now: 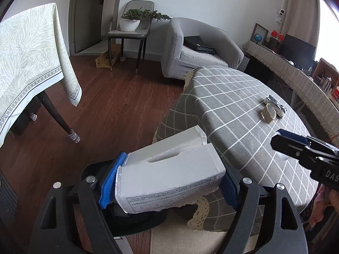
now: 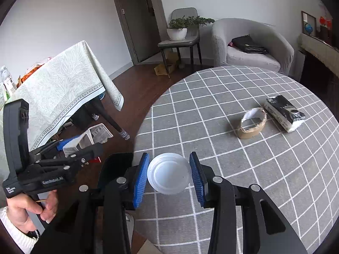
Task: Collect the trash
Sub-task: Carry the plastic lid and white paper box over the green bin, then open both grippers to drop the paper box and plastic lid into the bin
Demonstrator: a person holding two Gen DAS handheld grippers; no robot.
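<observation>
Left gripper (image 1: 167,182) clamps an apparently empty carton (image 1: 169,171); right gripper (image 2: 169,177) pinches a cup (image 2: 168,173).

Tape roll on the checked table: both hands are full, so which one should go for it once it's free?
Right, probably. The right gripper, shut on the white plastic cup, is over the checked table facing the tape roll. The left gripper, holding the white carton, is off the table's edge above the floor.
</observation>
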